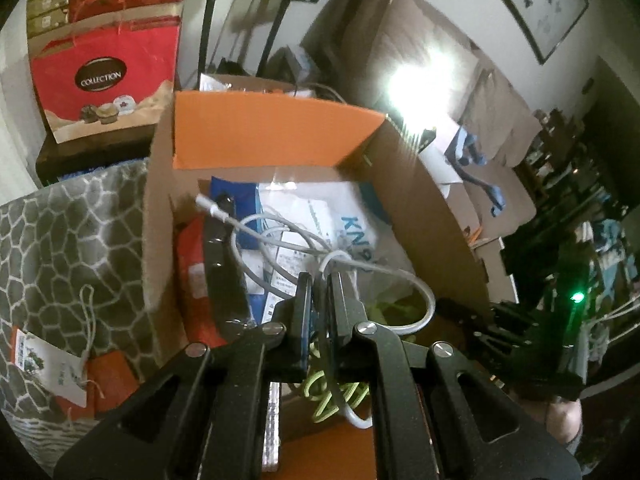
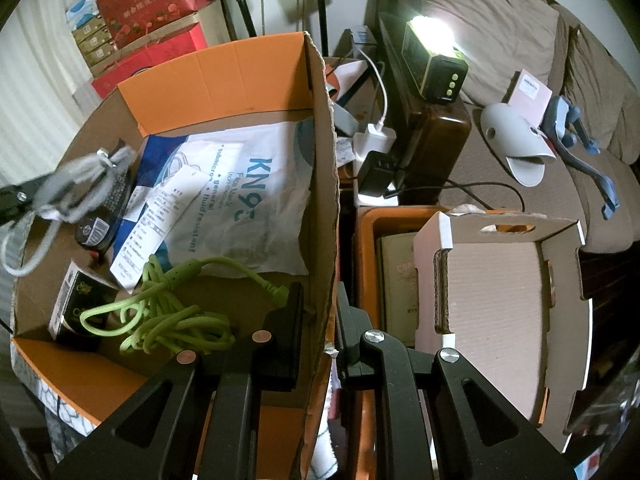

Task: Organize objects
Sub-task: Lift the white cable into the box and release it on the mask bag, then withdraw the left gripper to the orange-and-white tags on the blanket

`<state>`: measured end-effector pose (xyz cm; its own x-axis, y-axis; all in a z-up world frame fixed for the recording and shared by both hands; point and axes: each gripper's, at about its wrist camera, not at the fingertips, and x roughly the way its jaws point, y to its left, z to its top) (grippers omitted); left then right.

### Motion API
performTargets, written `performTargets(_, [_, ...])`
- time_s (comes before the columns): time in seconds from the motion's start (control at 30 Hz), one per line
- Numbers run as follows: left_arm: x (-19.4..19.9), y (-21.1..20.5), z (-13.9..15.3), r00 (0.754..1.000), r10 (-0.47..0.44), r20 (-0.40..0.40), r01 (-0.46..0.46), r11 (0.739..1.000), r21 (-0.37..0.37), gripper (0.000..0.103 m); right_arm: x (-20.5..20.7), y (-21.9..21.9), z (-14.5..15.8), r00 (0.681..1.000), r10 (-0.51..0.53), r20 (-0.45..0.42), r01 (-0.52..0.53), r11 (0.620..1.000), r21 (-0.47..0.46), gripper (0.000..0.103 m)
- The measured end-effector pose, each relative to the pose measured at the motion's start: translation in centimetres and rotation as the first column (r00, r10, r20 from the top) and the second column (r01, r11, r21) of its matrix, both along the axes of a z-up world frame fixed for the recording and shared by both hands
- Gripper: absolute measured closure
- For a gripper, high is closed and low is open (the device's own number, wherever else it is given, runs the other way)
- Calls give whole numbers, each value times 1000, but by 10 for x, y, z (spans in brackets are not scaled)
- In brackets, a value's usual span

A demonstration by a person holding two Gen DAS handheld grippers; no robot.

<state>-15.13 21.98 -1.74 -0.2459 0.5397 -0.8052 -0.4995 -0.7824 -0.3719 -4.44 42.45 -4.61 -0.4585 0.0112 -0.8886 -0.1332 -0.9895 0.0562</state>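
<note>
Left tongs (image 1: 320, 280): pressed together on a bundled white charging cable (image 1: 256, 226), held above the open box; the bundle's knot sits right at the fingertips, one loop curving out to the right of them, the plug end reaching up and to the left.
Left tongs, seen from the right camera (image 2: 16, 200): at the far left edge, the grey-white cable bundle (image 2: 76, 184) hanging from them over the box's left side, blurred.
Right tongs (image 2: 318, 312): fingers straddle the right wall of the cardboard box (image 2: 320, 160), one finger inside and one outside; the cardboard sits between them, but whether they press on it I cannot tell.
Cardboard box: orange inner flaps, directly ahead of both tongs.
KN95 mask pack (image 2: 240, 200): flat on the box floor, ahead of the right tongs and to their left.
Green cord (image 2: 172, 312): coiled on the box floor, just left of the right tongs' inner finger, its plug end nearly touching that finger.
Small dark carton (image 2: 76, 304): further left, beside the green coil.
Dark bottle (image 2: 108, 208): lying under the hanging white cable.
Second open box (image 2: 500, 292): to the right of the right tongs, outside the main box.
</note>
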Motion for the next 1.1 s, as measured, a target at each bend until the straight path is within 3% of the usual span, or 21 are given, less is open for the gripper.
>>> performTargets(0.13, [2, 7, -7, 1000, -11, 3, 11, 1000, -15, 95, 0, 0, 0, 1000, 0, 0, 0, 1000, -1, 89])
performTargets(0.27, [6, 7, -2, 1000, -22, -3, 22, 1000, -11, 66, 0, -1, 0, 1000, -1, 0, 1, 1000, -1, 89])
performTargets(0.43, [15, -5, 19, 998, -27, -63, 26, 1000, -5, 55, 0, 0, 0, 1000, 0, 0, 0, 1000, 1, 89])
performTargets(0.67, [12, -45, 43, 989, 62, -133, -67, 997, -38, 31, 0, 0, 0, 1000, 0, 0, 0, 1000, 0, 90])
performTargets(1.1, [-8, -136, 38, 971, 211, -111, -223, 968, -112, 10, 0, 0, 0, 1000, 0, -1, 0, 1000, -1, 90])
